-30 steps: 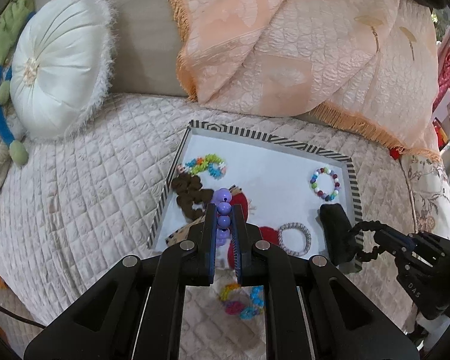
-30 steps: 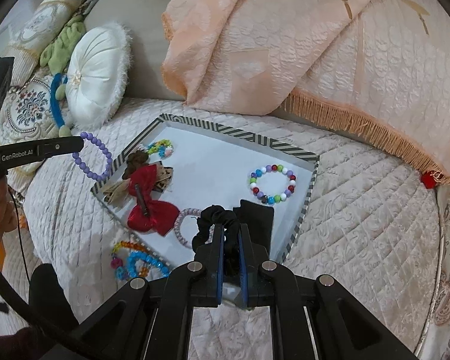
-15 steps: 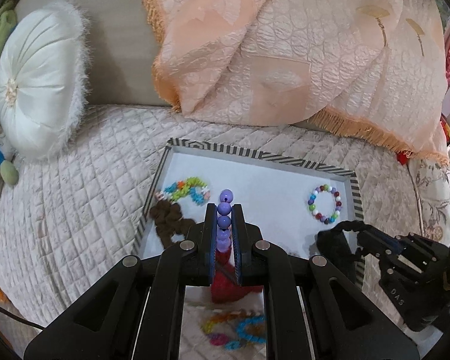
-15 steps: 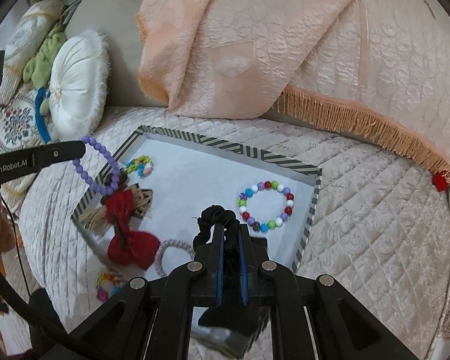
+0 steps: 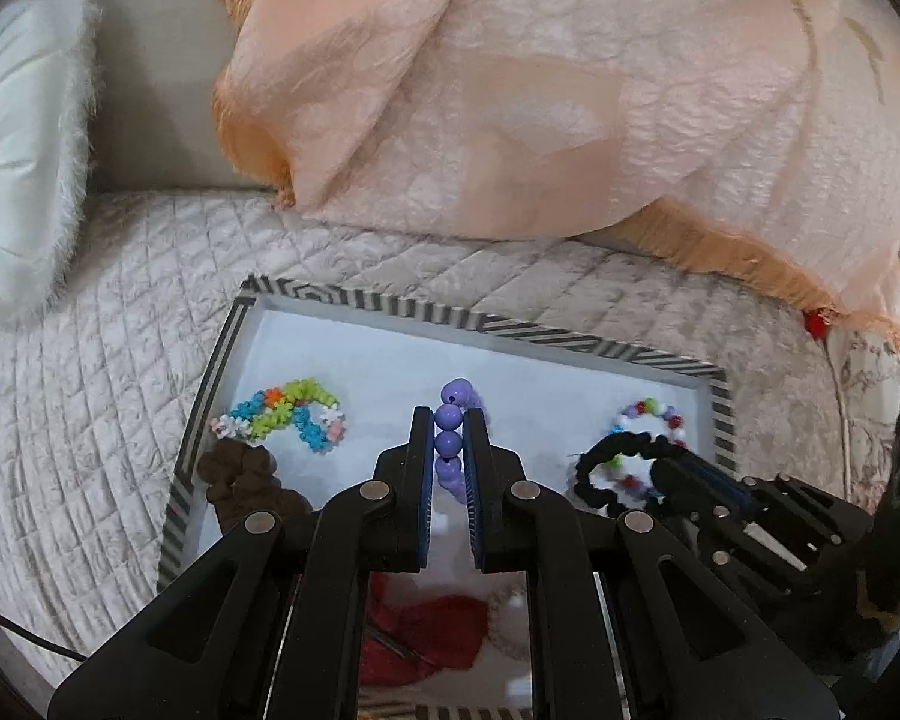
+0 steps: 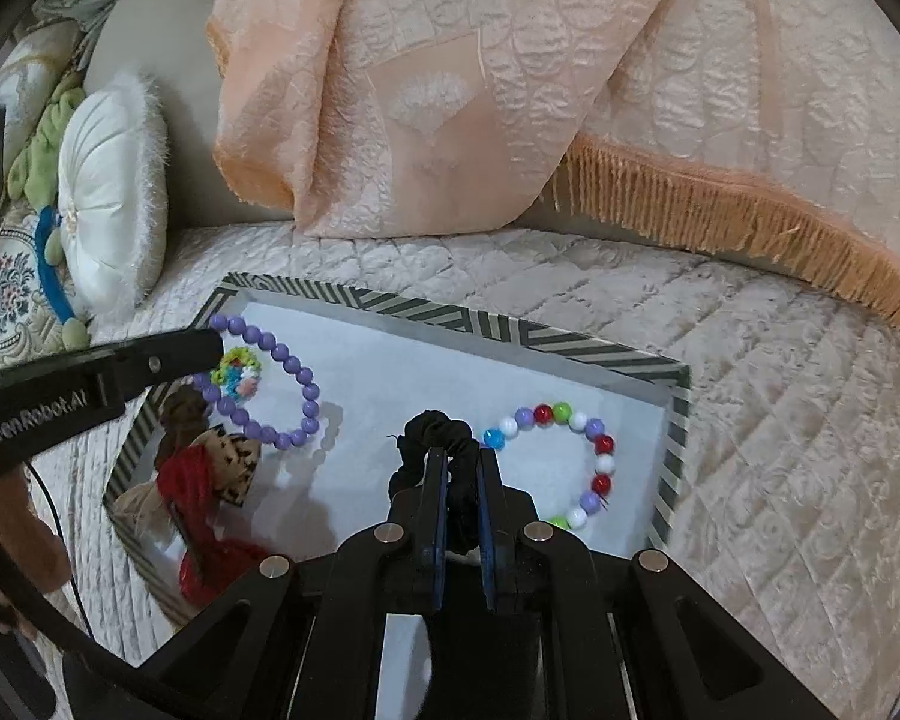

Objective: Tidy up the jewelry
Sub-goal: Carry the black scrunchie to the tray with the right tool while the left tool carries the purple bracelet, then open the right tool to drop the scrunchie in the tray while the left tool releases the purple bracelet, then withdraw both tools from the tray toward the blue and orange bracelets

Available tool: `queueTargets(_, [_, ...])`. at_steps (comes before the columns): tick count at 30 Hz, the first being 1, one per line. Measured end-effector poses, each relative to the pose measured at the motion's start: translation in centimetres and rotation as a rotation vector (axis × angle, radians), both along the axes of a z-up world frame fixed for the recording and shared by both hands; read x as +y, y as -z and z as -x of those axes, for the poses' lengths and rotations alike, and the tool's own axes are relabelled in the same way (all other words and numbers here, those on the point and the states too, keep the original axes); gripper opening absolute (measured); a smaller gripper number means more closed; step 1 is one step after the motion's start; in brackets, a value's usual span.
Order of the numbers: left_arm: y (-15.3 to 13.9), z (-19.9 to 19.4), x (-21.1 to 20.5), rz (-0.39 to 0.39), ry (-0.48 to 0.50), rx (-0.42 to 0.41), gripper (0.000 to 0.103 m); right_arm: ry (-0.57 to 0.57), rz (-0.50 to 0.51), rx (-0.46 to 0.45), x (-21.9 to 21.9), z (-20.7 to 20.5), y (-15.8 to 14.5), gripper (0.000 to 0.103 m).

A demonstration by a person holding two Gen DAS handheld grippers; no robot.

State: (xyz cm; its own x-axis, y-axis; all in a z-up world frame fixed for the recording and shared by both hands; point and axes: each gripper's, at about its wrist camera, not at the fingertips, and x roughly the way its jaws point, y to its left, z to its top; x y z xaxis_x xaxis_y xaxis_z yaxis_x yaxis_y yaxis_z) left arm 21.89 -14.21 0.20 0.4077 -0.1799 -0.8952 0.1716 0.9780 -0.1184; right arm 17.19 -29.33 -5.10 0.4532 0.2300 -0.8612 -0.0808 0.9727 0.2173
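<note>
My left gripper (image 5: 449, 420) is shut on a purple bead bracelet (image 5: 450, 438) and holds it above the white tray with a striped rim (image 5: 510, 327). The bracelet hangs as a ring in the right wrist view (image 6: 282, 384). My right gripper (image 6: 462, 462) is shut on a black scrunchie (image 6: 438, 429) above the tray's (image 6: 570, 348) middle. It shows at the right in the left wrist view (image 5: 612, 468). A multicolour bead bracelet (image 6: 564, 462) lies in the tray beside it.
In the tray lie a rainbow loom bracelet (image 5: 288, 420), a brown scrunchie (image 5: 240, 474), a red bow (image 6: 198, 492) and a leopard-print bow (image 6: 234, 462). The tray rests on a quilted sofa (image 5: 90, 420). A peach throw (image 5: 540, 90) and white round cushion (image 6: 108, 198) lie behind.
Both grippers have moved forward over the tray with their items still held. The tray's near part and the loose bracelets on the sofa have slid out of view below.
</note>
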Motion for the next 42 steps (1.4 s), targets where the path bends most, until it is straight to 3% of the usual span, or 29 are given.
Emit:
queueTargets(6, [3.1,-1.4,2.5,-0.024,-0.057,0.041,0.008,0.002,0.012,0.034,1.5,-2.2,2.1,0.008])
queueTargets(16, [4.5,-1.9,3.5,-0.015,-0.067,0.064,0.008,0.034,-0.005,0.058,2.4,-4.2,4.0,0.009])
queueTargets(19, [4.8,-1.9,3.5,-0.003,-0.076,0.078,0.009,0.051,-0.026,0.042,2.1,-4.2,4.0,0.027])
queueTargets(20, [4.8,-1.9,3.6,-0.004,-0.077,0.08,0.011,0.053,-0.039,0.037,1.8,-4.0,3.8,0.029])
queueTargets(22, [4.9,-2.0,3.8,-0.009,-0.081,0.082,0.023,0.057,-0.066,0.025,1.4,-3.6,3.5,0.029])
queueTargets(24, [4.9,-1.9,4.0,0.001,-0.09,0.086,0.043,0.058,-0.063,0.019,1.3,-3.1,3.1,0.03])
queueTargets(42, [1.7,3.7,5.6,-0.057,-0.092,0.005,0.044,0.037,-0.009,0.011,1.9,2.8,0.3,0.034])
